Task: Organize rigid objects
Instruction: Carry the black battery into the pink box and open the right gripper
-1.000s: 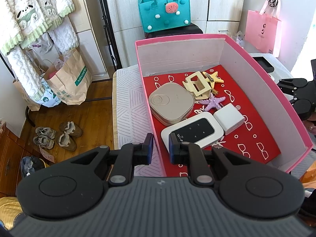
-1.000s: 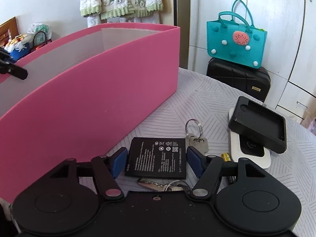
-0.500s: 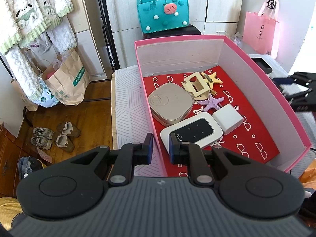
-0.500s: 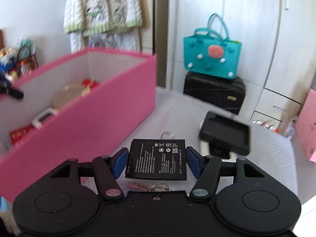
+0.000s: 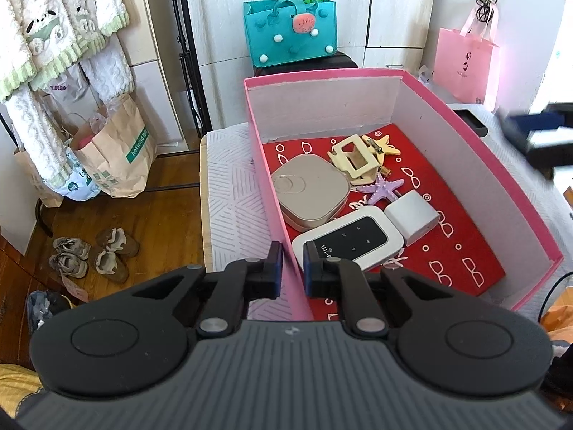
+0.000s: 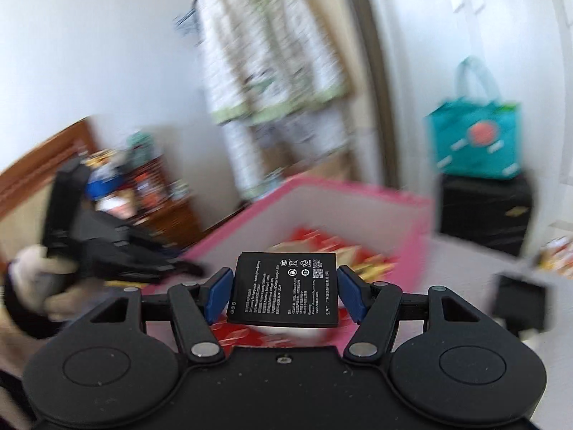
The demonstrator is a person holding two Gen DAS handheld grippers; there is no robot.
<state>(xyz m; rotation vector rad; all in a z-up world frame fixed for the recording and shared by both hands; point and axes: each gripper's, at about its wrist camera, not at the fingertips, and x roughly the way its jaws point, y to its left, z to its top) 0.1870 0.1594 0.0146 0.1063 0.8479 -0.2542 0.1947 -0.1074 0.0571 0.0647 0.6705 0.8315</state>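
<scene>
My right gripper (image 6: 284,279) is shut on a flat black battery (image 6: 286,294) and holds it in the air just over the near rim of the pink box (image 6: 358,193). In the left wrist view the right gripper is only a dark blur (image 5: 533,132) past the box's right wall. My left gripper (image 5: 290,265) straddles the left wall of the pink box (image 5: 272,186), its jaws closing on that wall. Inside lie a beige square device (image 5: 309,190), a white wifi router (image 5: 349,240), a white cube charger (image 5: 412,215), a purple starfish (image 5: 385,188) and a cream hair clip (image 5: 354,159).
The box stands on a table with a white patterned cloth (image 5: 229,193). A black charger cradle (image 6: 519,301) lies on the table to the right. Behind are a teal bag (image 5: 290,25) on a black suitcase (image 6: 483,211) and a pink paper bag (image 5: 465,64). Shoes (image 5: 93,251) lie on the floor.
My right gripper has lifted the battery off the table, up past the box's wall and towards its opening. The left gripper has stayed on the box wall.
</scene>
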